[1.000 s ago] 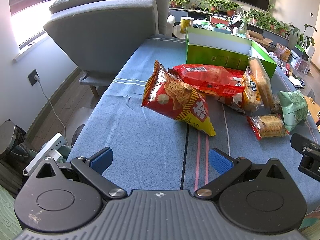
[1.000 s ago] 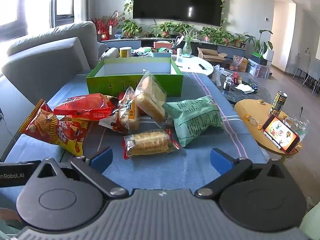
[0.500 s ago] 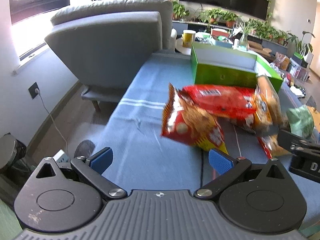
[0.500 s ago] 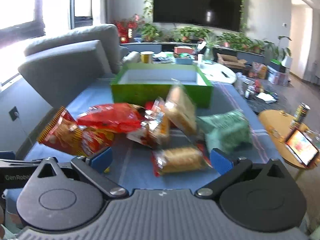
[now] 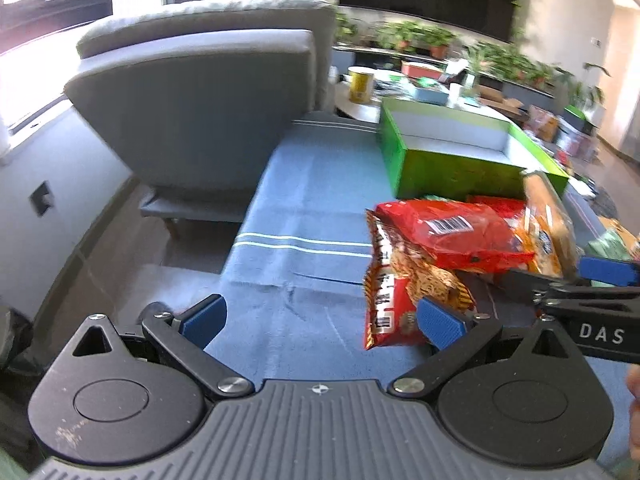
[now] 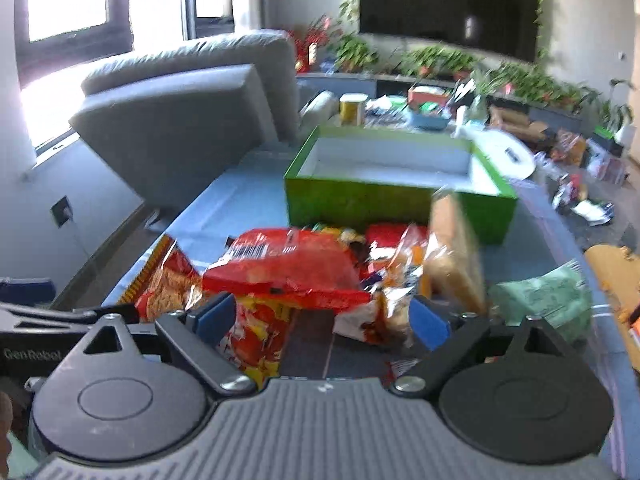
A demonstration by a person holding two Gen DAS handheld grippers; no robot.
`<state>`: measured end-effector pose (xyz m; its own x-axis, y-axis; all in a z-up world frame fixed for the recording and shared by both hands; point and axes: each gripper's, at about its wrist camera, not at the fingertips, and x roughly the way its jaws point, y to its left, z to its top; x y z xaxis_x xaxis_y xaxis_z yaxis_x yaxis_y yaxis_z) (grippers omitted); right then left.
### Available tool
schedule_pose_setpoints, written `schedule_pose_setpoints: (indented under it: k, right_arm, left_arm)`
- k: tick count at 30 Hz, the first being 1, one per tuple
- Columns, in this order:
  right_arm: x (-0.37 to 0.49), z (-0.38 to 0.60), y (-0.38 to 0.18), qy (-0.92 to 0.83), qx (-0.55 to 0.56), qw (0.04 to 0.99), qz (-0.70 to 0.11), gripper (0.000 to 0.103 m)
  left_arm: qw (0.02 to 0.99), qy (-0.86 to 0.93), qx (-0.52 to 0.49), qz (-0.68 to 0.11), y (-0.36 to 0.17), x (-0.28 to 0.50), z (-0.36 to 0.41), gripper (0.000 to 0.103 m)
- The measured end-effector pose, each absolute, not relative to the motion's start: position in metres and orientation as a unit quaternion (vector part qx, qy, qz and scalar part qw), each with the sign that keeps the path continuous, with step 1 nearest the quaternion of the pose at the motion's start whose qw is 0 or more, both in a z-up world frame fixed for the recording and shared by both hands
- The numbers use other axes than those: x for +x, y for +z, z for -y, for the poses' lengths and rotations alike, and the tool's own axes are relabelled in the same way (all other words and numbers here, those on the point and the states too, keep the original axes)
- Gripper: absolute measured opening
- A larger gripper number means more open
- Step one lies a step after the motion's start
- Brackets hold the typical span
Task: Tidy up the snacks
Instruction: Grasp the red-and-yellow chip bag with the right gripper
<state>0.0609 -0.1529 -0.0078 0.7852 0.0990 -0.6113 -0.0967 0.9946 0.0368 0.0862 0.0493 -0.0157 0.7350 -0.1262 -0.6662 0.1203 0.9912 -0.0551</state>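
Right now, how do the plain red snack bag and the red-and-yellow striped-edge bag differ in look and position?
The plain red bag is glossy, nearly solid red with a barcode facing up; the striped-edge bag shows printed noodles and yellow-striped edges. The plain red bag lies flat atop the pile nearer the green box, while the striped-edge bag stands tilted at the pile's left, partly beneath it. Both are unopened and ungripped.

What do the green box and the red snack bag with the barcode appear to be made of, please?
The green box looks like coated cardboard: straight thin walls, a glossy green outside and a plain white inside. The red snack bag looks like thin glossy plastic film: it crinkles, catches highlights, and carries a printed barcode. Whether the film is foil-lined cannot be told.
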Motion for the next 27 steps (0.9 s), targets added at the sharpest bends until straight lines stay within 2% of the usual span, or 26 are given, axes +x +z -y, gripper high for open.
schedule_pose_setpoints:
  k: [7, 13, 15, 18, 20, 22, 24, 27]
  right_arm:
    - [0.075, 0.168, -0.022, 0.151, 0.042, 0.919, -0.363, 0.089]
    - [0.092, 0.171, -0.033, 0.247, 0.057, 0.886, -0.388, 0.088]
    - [0.097, 0.169, -0.038, 0.275, 0.067, 0.872, -0.398, 0.088]
    - [0.103, 0.162, -0.045, 0.304, 0.075, 0.857, -0.41, 0.088]
    - [0.105, 0.156, -0.048, 0.312, 0.074, 0.851, -0.415, 0.087]
    - [0.107, 0.15, -0.05, 0.32, 0.072, 0.847, -0.418, 0.087]
    - [0.109, 0.144, -0.052, 0.316, 0.061, 0.849, -0.419, 0.087]
    - [0.11, 0.14, -0.054, 0.315, 0.056, 0.849, -0.42, 0.086]
  left_arm:
    - [0.918, -0.188, -0.028, -0.349, -0.017, 0.097, -0.056, 0.101]
    - [0.892, -0.26, -0.085, -0.36, -0.021, 0.114, -0.064, 0.094]
    - [0.884, -0.269, -0.096, -0.37, -0.024, 0.119, -0.065, 0.089]
    - [0.875, -0.276, -0.109, -0.382, -0.03, 0.126, -0.065, 0.077]
    - [0.866, -0.288, -0.113, -0.394, -0.035, 0.13, -0.064, 0.064]
    - [0.863, -0.292, -0.109, -0.397, -0.04, 0.133, -0.063, 0.062]
    - [0.863, -0.291, -0.108, -0.399, -0.047, 0.135, -0.063, 0.055]
    - [0.845, -0.299, -0.163, -0.413, -0.061, 0.143, -0.074, 0.045]
